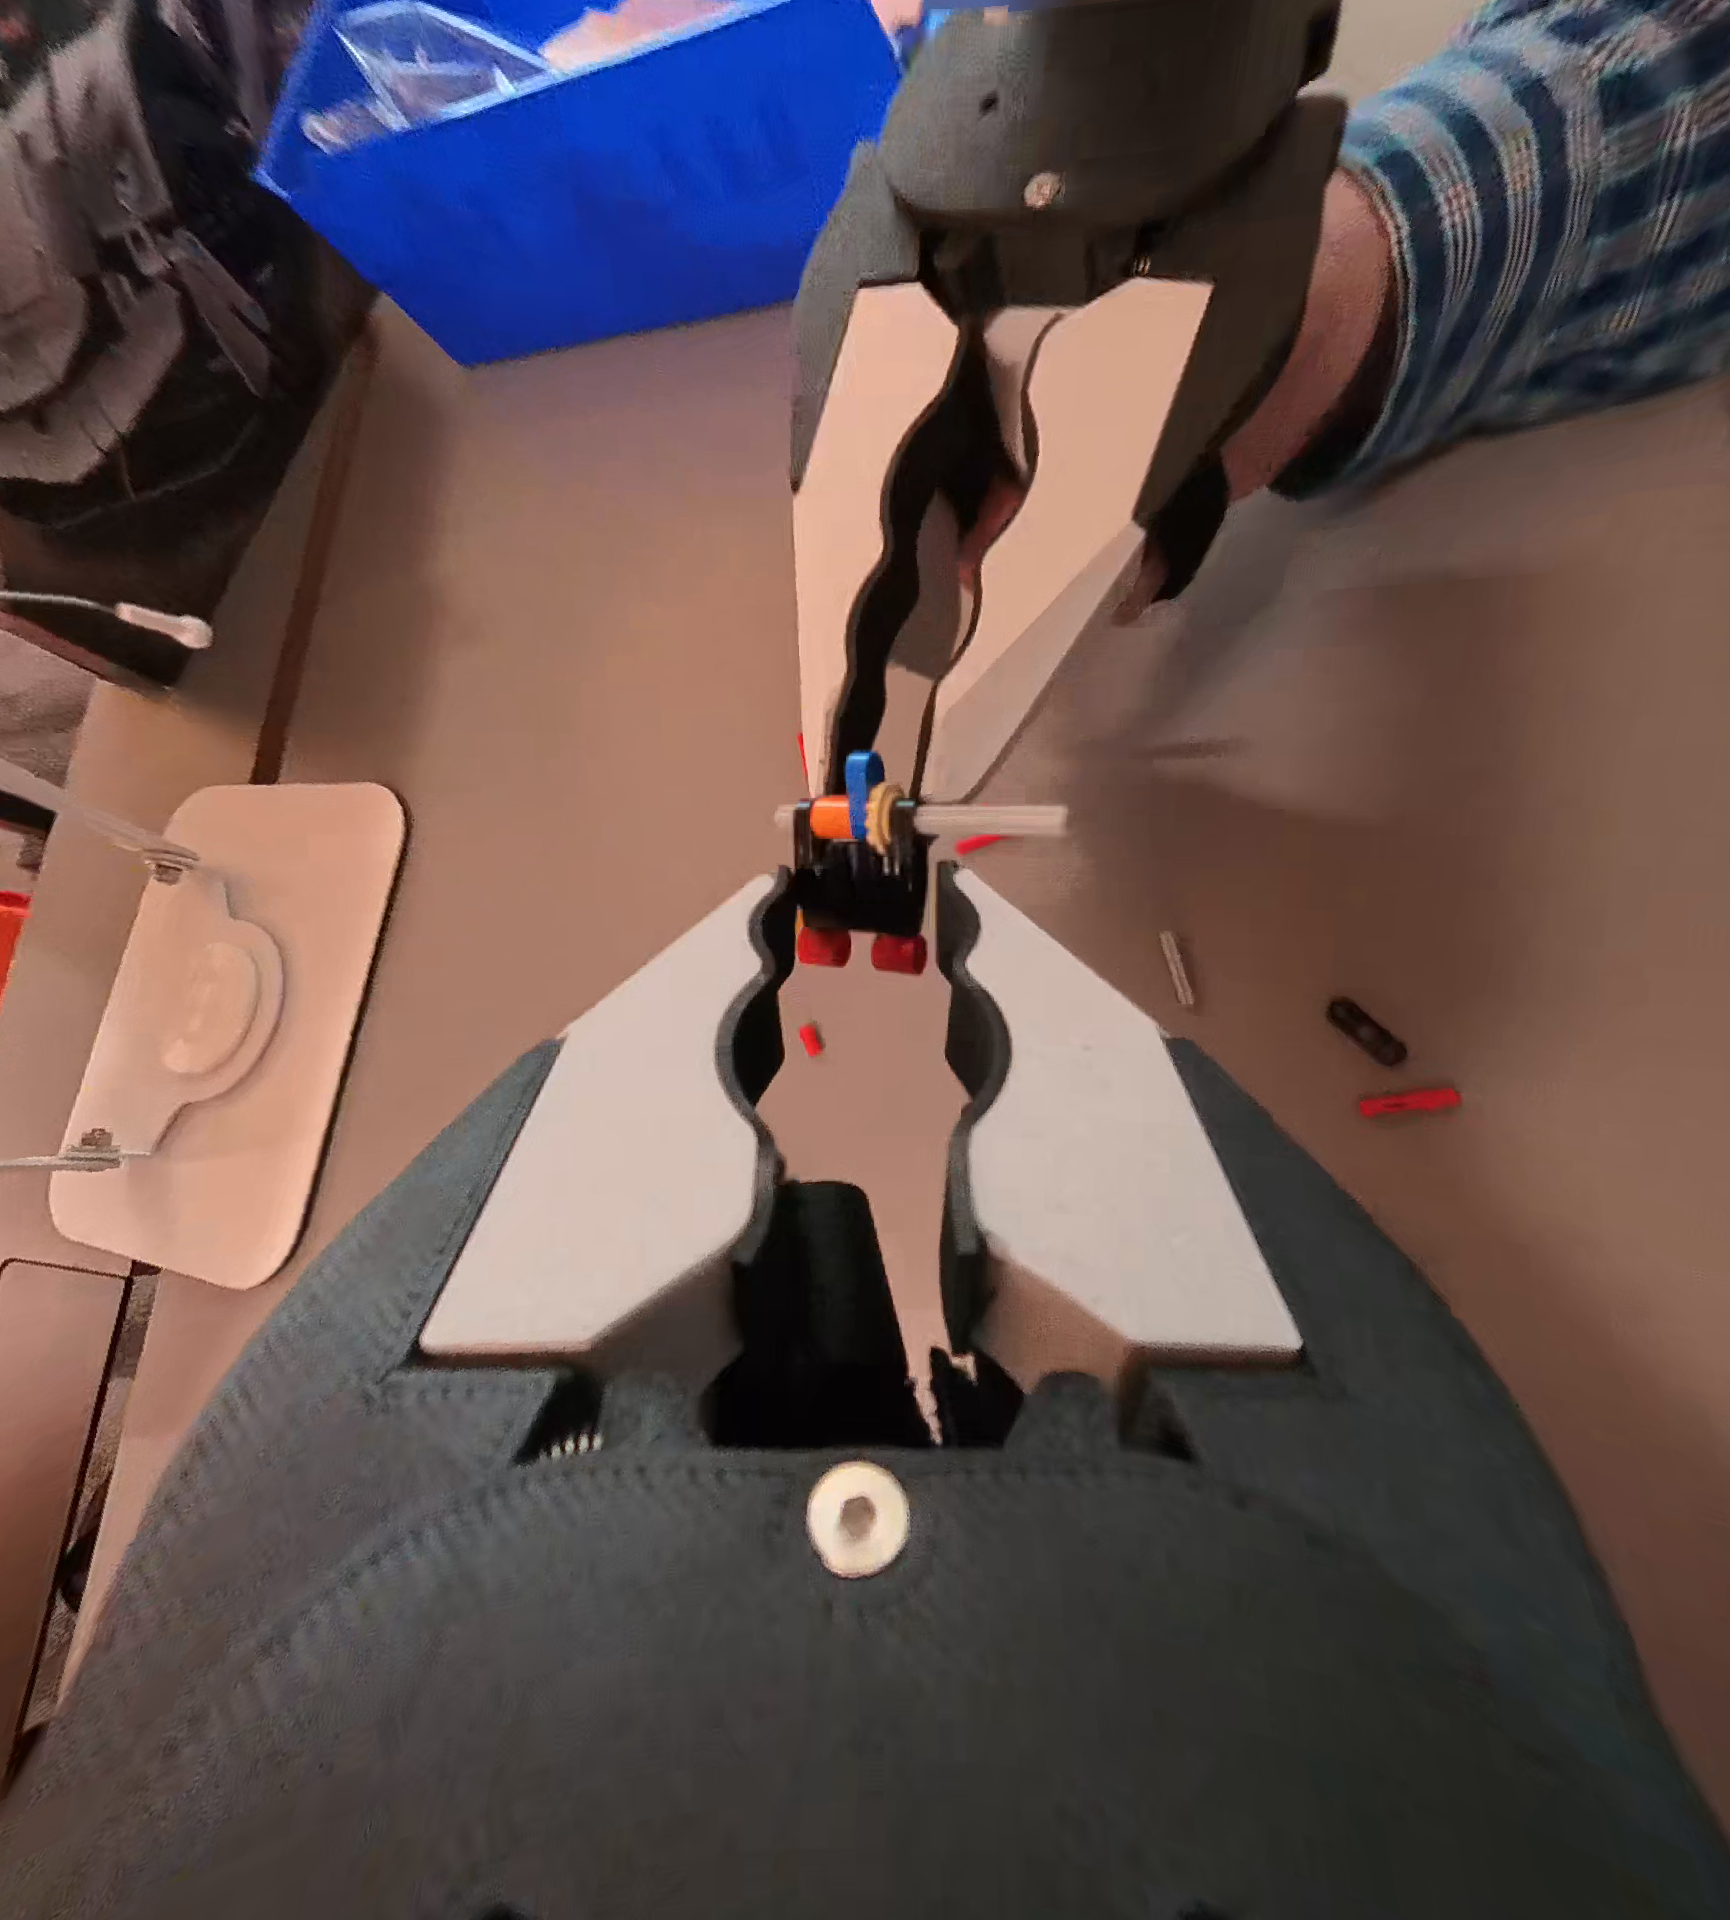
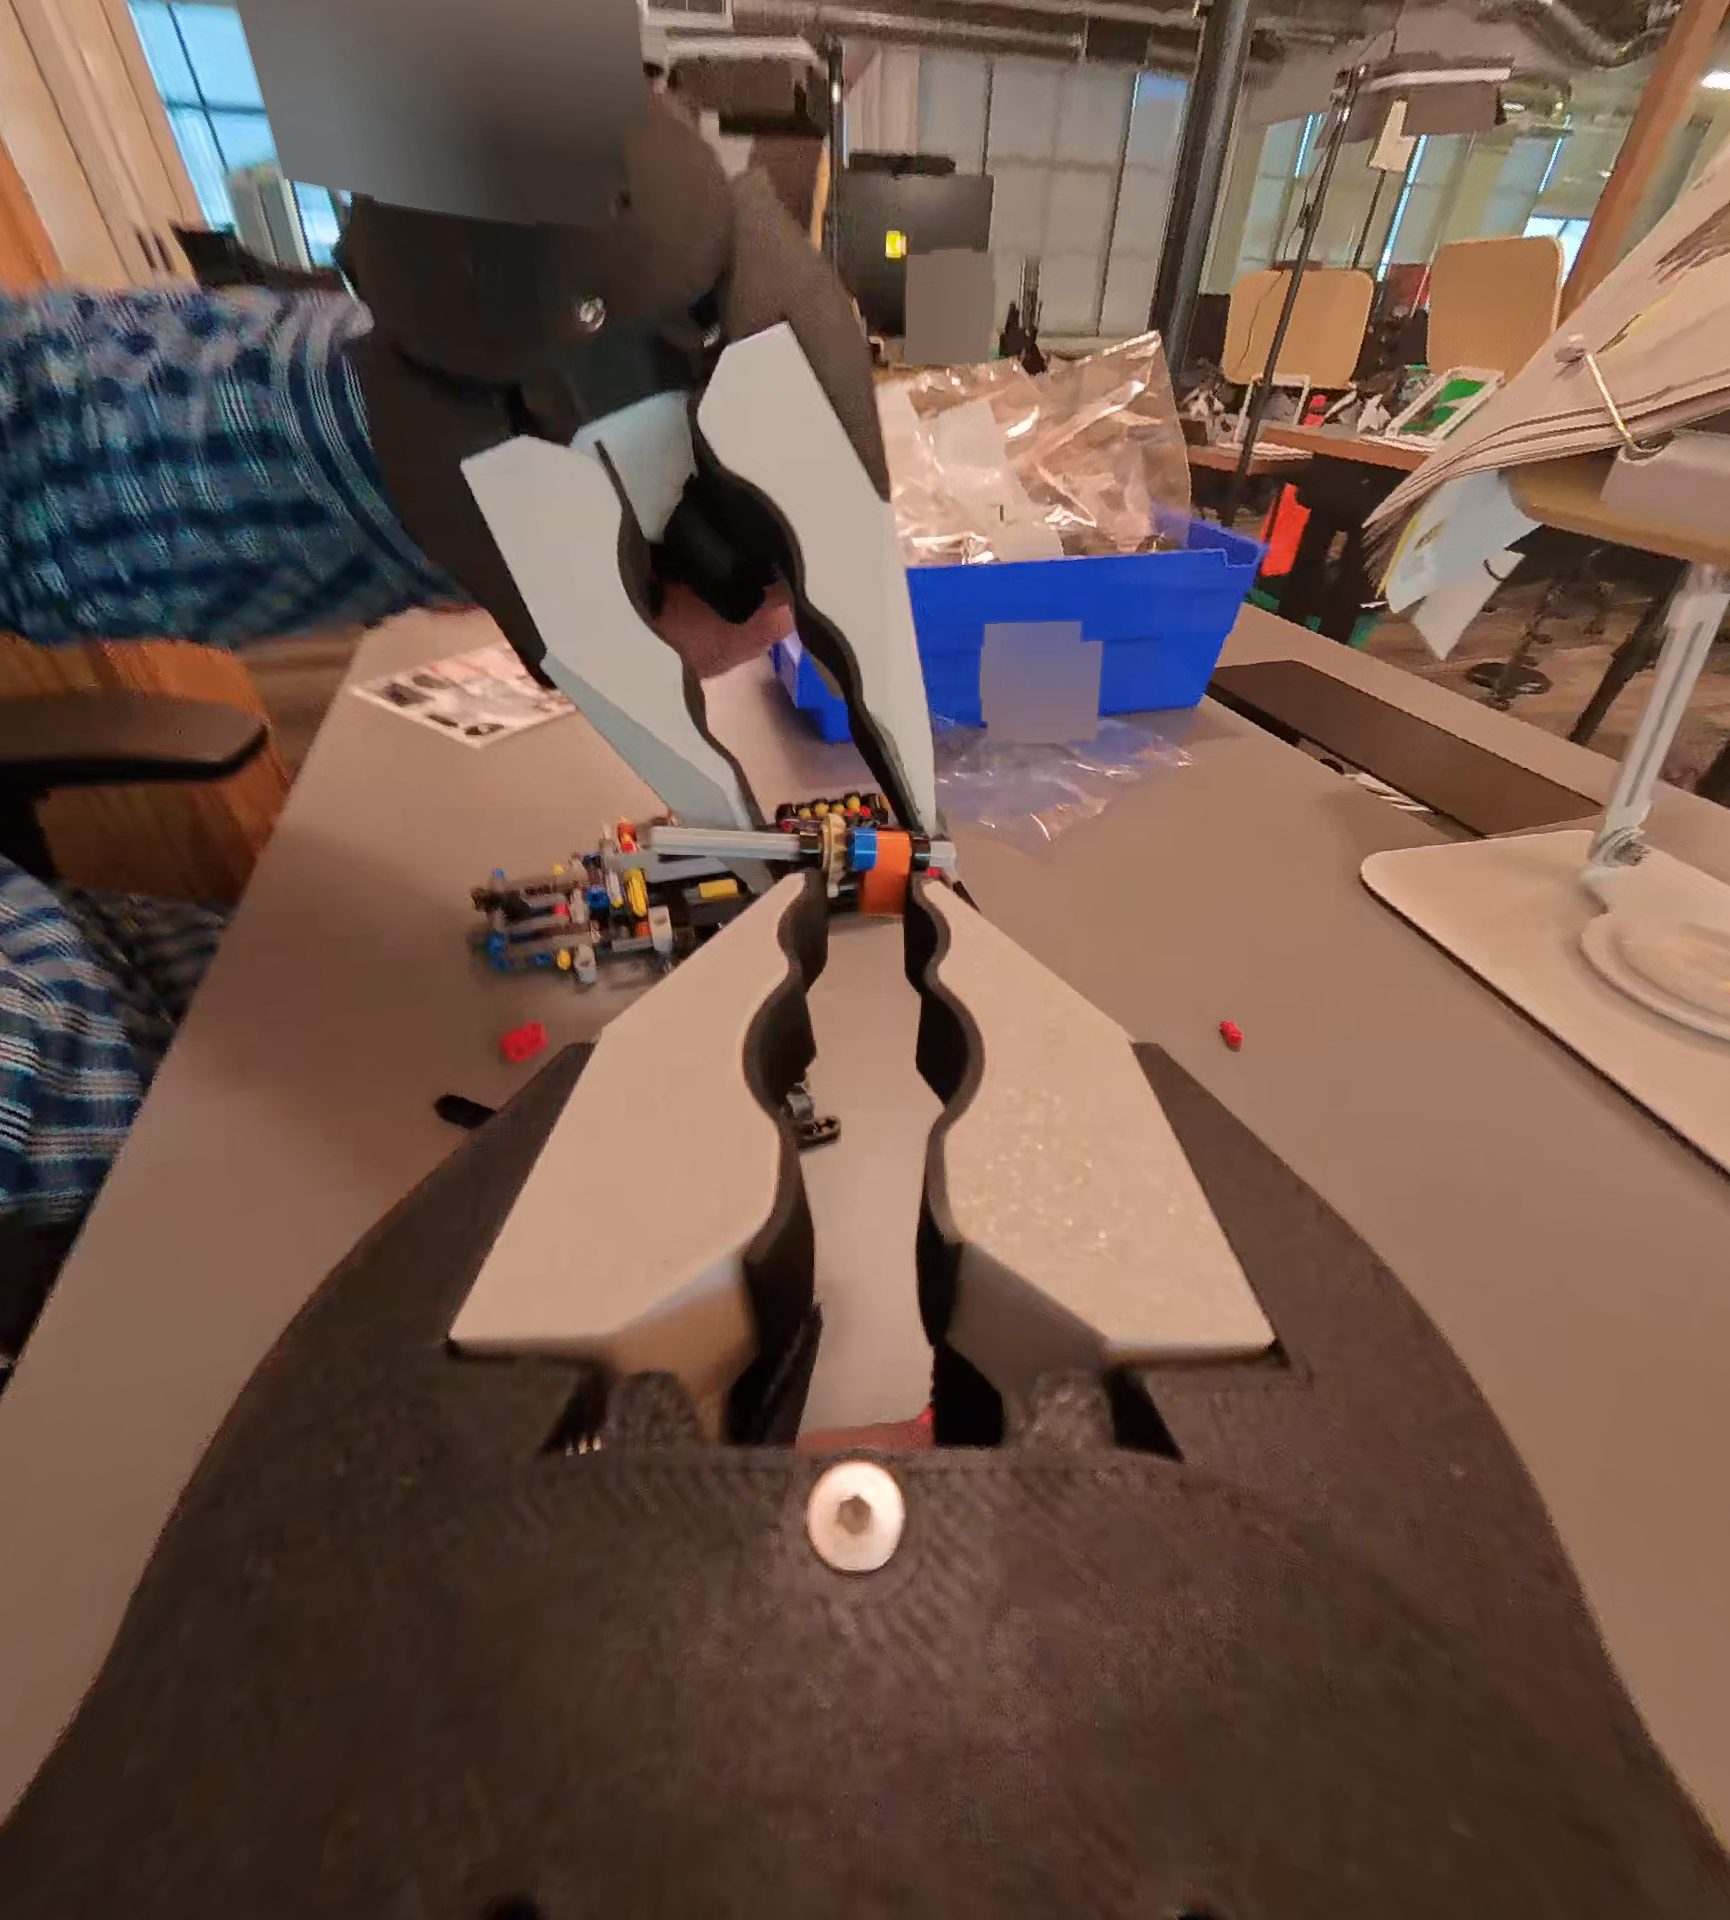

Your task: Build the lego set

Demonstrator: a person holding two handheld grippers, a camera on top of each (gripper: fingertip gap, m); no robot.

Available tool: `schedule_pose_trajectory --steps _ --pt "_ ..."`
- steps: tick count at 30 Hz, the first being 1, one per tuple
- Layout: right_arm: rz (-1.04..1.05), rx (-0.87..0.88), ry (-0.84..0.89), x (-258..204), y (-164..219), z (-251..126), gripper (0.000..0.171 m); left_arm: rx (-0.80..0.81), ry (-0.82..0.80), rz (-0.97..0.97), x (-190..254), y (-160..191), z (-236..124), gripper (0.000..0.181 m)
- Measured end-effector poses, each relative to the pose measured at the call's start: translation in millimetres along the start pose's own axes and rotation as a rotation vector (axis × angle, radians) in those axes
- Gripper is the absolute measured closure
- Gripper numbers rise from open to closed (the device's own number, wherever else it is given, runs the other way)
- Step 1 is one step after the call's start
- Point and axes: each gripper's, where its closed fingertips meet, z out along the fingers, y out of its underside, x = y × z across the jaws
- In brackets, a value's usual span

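Over the grey table [image 1: 528, 582], my left tool [image 1: 861, 914] grips the small black Lego sub-assembly [image 1: 856, 894] with two red round pegs hanging from its underside, its fingertips closed on the black frame's sides. A pale grey axle [image 1: 986, 819] runs across the top of that frame, carrying an orange sleeve [image 1: 828, 818], a blue piece and a tan gear [image 1: 882, 816].

My right tool [image 1: 866, 774] reaches in from twelve o'clock in the left wrist view, its tips nearly together on the axle's middle parts; in its own view, the right tool [image 2: 866, 883] is closed around the orange sleeve and gear of the same sub-assembly [image 2: 861, 857].

Behind the held piece, at about ten o'clock in the right wrist view, the larger multicoloured Lego build [image 2: 591, 909] lies on the table. Loose parts are scattered about: a small red peg [image 1: 811, 1039], a red bar [image 1: 1409, 1101], a black link [image 1: 1365, 1031] and a short grey pin [image 1: 1177, 966] at three o'clock of the left tool.

A blue plastic bin [image 2: 1079, 623] holding clear bags stands at the far edge at one o'clock. A white stand [image 2: 1650, 935] with an open instruction booklet [image 2: 1671, 312] clipped to it sits at two o'clock.
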Motion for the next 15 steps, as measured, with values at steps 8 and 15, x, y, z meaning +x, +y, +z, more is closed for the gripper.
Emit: schedule_pose_trajectory --steps 8,15 --pt "0.218 0.177 -0.050 14.9 -22.1 -16.5 0.161 0.125 -0.255 0.109 -21.3 -15.8 -15.4 0.142" --pt "0.285 0.235 -0.076 18.0 -29.2 -21.6 0.160 0.122 -0.462 0.341 -26.7 -30.9 -14.6 0.162"
